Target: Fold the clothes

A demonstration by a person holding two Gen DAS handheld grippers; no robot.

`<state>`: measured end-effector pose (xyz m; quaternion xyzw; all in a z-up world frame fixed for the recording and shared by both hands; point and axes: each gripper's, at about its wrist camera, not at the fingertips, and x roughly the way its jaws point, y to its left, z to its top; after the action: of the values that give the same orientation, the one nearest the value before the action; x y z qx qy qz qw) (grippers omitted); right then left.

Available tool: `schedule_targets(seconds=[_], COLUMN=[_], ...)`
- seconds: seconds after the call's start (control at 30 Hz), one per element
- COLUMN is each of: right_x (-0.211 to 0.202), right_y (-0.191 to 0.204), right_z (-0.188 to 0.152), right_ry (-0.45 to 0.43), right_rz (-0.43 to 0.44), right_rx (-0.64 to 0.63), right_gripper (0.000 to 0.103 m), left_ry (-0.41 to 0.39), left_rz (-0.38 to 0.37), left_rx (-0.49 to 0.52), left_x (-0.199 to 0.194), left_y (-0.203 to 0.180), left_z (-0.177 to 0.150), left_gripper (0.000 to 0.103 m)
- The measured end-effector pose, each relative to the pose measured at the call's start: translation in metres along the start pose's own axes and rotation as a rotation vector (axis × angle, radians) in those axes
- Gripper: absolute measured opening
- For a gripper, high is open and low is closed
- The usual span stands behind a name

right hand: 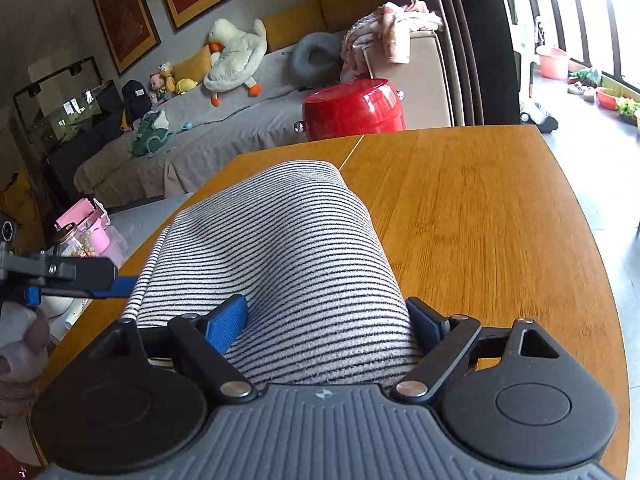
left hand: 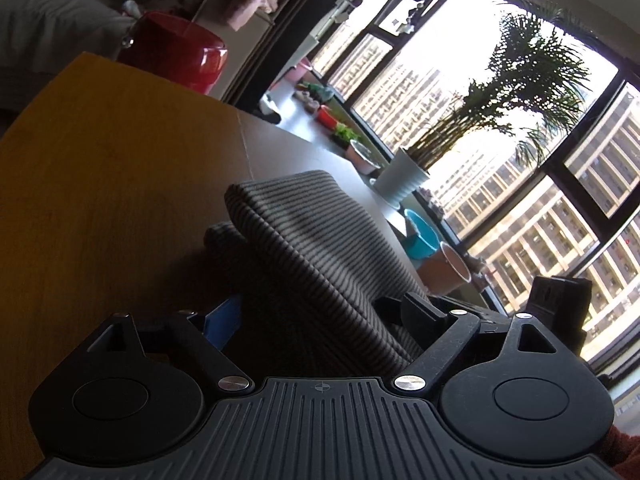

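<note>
A folded garment with thin black-and-white stripes (right hand: 280, 232) rests as a thick bundle on the wooden table (right hand: 480, 220). My right gripper (right hand: 326, 316) is shut on its near end, a blue pad (right hand: 228, 320) pressing each side. In the right wrist view my left gripper (right hand: 116, 284) reaches in from the left, its blue finger against the cloth's left edge. In the left wrist view the same garment (left hand: 296, 232) looks dark and backlit, and my left gripper (left hand: 320, 312) is shut on it. The right gripper's black body (left hand: 560, 300) shows beyond the cloth.
A red drum-shaped stool (right hand: 352, 108) stands past the table's far edge, with a sofa holding a plush duck (right hand: 236, 56) behind it. A potted palm (left hand: 404, 176) and bowls line the window side. Pink items (right hand: 88, 224) sit left of the table. A hand (right hand: 20, 352) holds the left gripper.
</note>
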<state>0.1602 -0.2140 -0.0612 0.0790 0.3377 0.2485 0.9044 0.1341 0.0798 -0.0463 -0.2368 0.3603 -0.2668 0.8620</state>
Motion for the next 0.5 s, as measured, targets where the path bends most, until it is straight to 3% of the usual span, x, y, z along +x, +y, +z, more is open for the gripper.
schedule_targets(seconds=[0.07, 0.17, 0.33, 0.5], right_x=[0.001, 0.002, 0.016, 0.056], right_y=[0.000, 0.001, 0.007, 0.025], right_z=[0.000, 0.001, 0.006, 0.024], right_ry=[0.006, 0.016, 0.028, 0.041], right_rz=[0.006, 0.017, 0.049, 0.113], right_rx=[0.011, 0.026, 0.032, 0.007], right_gripper=[0.086, 0.087, 0.086, 0.086], left_ry=[0.023, 0.051, 0.012, -0.039], left_rz=[-0.013, -0.017, 0.023, 0.066], left_rx=[0.013, 0.027, 0.004, -0.027], left_x=[0.010, 0.026, 0.027, 0.024], left_y=[-0.003, -0.003, 0.020, 0.046], left_z=[-0.006, -0.010, 0.003, 0.018], left_gripper=[0.088, 0.071, 0.069, 0.068])
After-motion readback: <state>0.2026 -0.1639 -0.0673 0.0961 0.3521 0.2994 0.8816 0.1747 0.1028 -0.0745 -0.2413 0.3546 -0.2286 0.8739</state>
